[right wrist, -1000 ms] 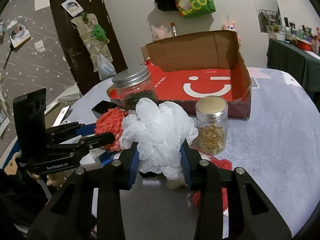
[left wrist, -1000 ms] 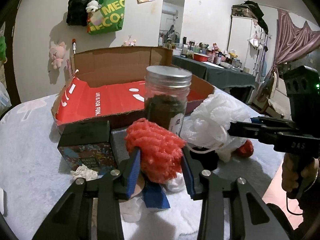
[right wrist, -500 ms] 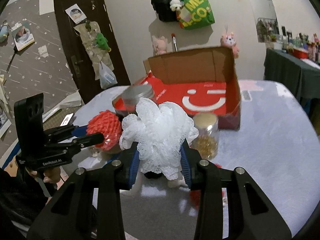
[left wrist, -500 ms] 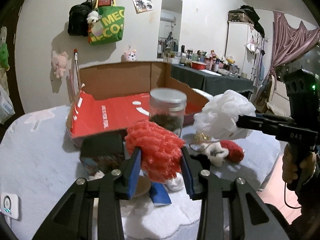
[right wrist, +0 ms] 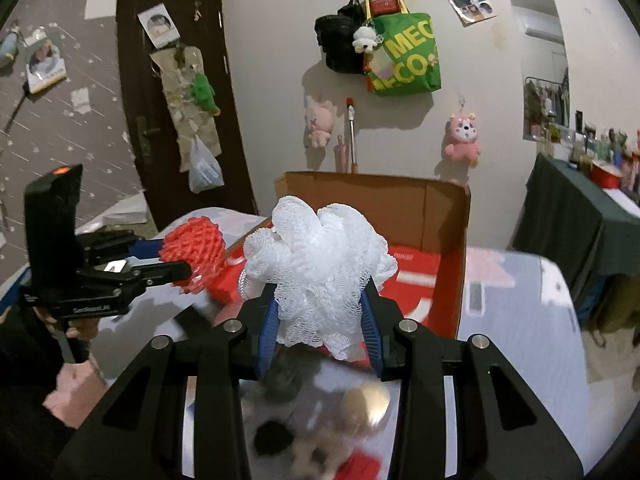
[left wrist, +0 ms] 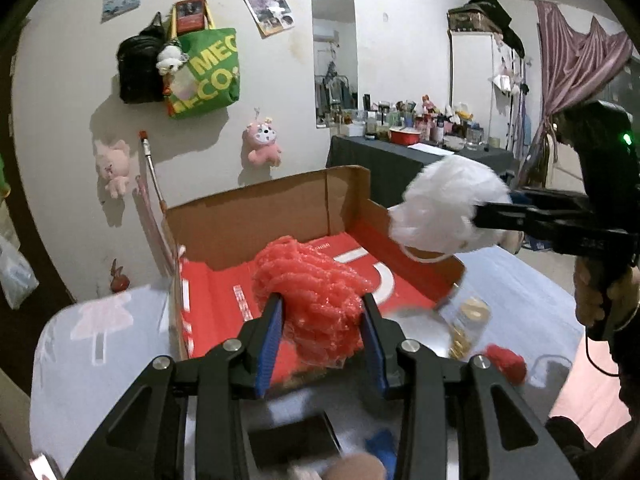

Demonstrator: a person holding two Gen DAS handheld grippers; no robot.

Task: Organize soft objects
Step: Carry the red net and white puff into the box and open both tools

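Two puffs ride above the box (left wrist: 280, 216), ready to drop in: left claw (left wrist: 323, 320) pinches the red puff (left wrist: 316, 288), right claw (right wrist: 320, 320) the white puff (right wrist: 320, 256).

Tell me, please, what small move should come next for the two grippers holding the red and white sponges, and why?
Probably carry both a little further forward and lower them over the cardboard box. The left gripper is shut on the red mesh sponge and the right gripper on the white mesh sponge; both are held in the air near the box's open red floor, not yet inside it.
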